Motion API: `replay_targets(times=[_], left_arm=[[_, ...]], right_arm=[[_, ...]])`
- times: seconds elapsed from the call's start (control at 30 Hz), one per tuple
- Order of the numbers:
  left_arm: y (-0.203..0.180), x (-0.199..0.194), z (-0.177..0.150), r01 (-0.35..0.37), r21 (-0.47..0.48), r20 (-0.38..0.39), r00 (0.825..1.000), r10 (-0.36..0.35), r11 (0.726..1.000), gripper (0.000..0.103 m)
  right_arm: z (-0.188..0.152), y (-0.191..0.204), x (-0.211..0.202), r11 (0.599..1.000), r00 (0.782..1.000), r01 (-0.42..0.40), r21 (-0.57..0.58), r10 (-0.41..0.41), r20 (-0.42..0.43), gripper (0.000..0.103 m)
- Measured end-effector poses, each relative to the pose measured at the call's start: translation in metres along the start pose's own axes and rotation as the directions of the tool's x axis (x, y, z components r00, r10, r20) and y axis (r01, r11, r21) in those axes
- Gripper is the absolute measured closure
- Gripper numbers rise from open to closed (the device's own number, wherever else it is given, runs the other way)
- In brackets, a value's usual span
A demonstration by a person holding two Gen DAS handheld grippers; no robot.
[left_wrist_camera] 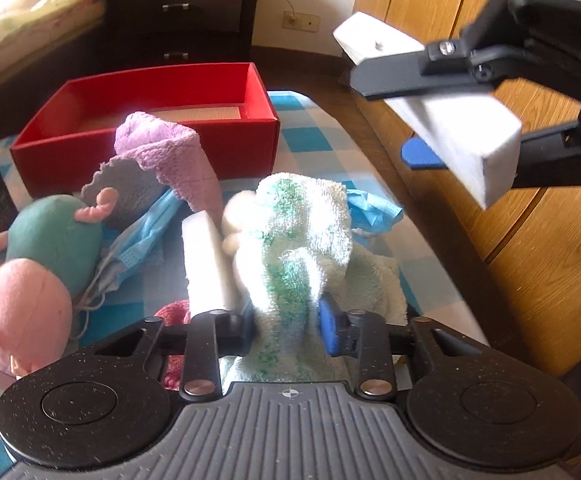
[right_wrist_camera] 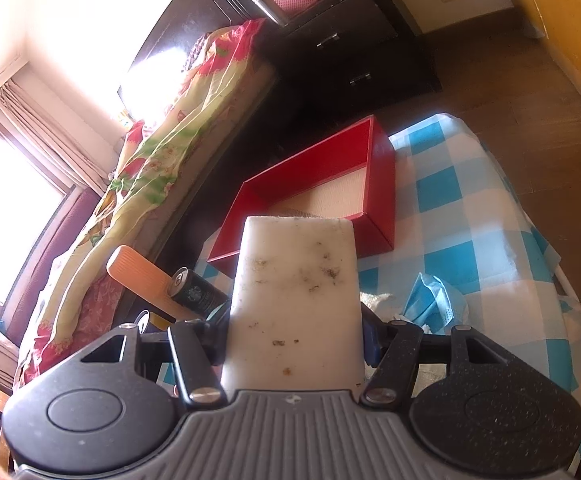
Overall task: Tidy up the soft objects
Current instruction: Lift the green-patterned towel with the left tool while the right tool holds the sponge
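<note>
The left gripper (left_wrist_camera: 286, 328) is clenched on a fold of the white-and-green towel (left_wrist_camera: 290, 248), which sits bunched near the table's (left_wrist_camera: 310, 136) right edge, in the middle of the pile of soft things. The right gripper (right_wrist_camera: 294, 344) is grasping a white sponge (right_wrist_camera: 296, 292) and holds it in the air above the table, aimed toward the red box (right_wrist_camera: 378, 184) at the table's far edge; the box looks empty.

To lift the towel well, I judge the pinch should stay firm and the rise should be straight up, so the trailing cloth clears the second white sponge (left_wrist_camera: 206, 256) standing just beside it and the blue face mask (left_wrist_camera: 142, 236) lying to its left. The towel touches that sponge, so a sideways drag would likely topple it. The purple cloth (left_wrist_camera: 166, 152) stands between the towel and the box; carrying high over it avoids a snag. The sponge in the right gripper can go into the box first, toward one end, leaving room.
</note>
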State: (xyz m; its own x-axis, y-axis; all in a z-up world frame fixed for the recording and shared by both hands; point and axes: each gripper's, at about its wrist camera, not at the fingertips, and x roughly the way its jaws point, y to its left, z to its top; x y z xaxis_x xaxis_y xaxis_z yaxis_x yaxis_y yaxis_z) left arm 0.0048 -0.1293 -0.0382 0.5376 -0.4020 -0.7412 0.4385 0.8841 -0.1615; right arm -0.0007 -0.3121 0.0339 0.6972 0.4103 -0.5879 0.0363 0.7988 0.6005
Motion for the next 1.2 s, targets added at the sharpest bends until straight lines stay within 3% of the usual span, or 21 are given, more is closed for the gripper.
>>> replay_targets(times=[0.17,0.3,0.53,0.57,0.63,0.67,0.77,0.93,1.03,1.2], left_arm=[[-0.002,-0.015,0.002,-0.004,0.007,0.005,1.000,0.004,1.000,0.084],[0.009,-0.025,0.001,0.064,-0.080,0.007,0.998,-0.064,0.995,0.089],[0.031,-0.052,0.011,0.108,-0.181,0.079,0.992,-0.095,0.978,0.092],[0.034,-0.052,0.012,0.101,-0.188,0.079,0.993,-0.087,0.977,0.092],[0.030,-0.047,0.011,-0.017,-0.126,0.074,0.997,0.027,0.992,0.091],[0.029,-0.042,0.009,-0.039,-0.107,0.060,0.997,0.045,0.993,0.091],[0.037,-0.031,0.004,0.012,-0.158,0.007,1.000,-0.012,0.987,0.089],[0.031,-0.024,0.001,-0.044,-0.105,-0.013,0.999,0.043,0.994,0.081],[0.031,-0.020,0.000,-0.045,-0.113,-0.046,0.998,0.040,0.993,0.085],[0.030,-0.035,0.010,0.027,-0.140,0.013,1.000,-0.025,0.990,0.092]], right_arm=[[0.001,0.001,0.002,1.000,1.000,-0.007,0.001,0.007,-0.005,0.065],[0.000,0.006,0.002,1.000,1.000,-0.023,-0.014,0.022,-0.007,0.065],[-0.001,0.011,0.005,0.999,0.999,-0.036,-0.016,0.036,-0.014,0.064],[-0.001,0.012,0.006,0.999,0.999,-0.037,-0.018,0.037,-0.015,0.064],[-0.002,0.013,0.007,0.999,0.999,-0.037,-0.021,0.037,-0.018,0.064],[-0.003,0.014,0.008,0.999,0.999,-0.037,-0.024,0.036,-0.021,0.064],[-0.005,0.015,0.011,0.999,0.999,-0.040,-0.030,0.040,-0.031,0.065],[-0.006,0.017,0.013,0.998,0.998,-0.046,-0.038,0.045,-0.038,0.065],[-0.006,0.018,0.013,0.998,0.998,-0.049,-0.039,0.048,-0.043,0.065],[-0.005,0.016,0.013,0.998,0.998,-0.048,-0.037,0.047,-0.040,0.065]])
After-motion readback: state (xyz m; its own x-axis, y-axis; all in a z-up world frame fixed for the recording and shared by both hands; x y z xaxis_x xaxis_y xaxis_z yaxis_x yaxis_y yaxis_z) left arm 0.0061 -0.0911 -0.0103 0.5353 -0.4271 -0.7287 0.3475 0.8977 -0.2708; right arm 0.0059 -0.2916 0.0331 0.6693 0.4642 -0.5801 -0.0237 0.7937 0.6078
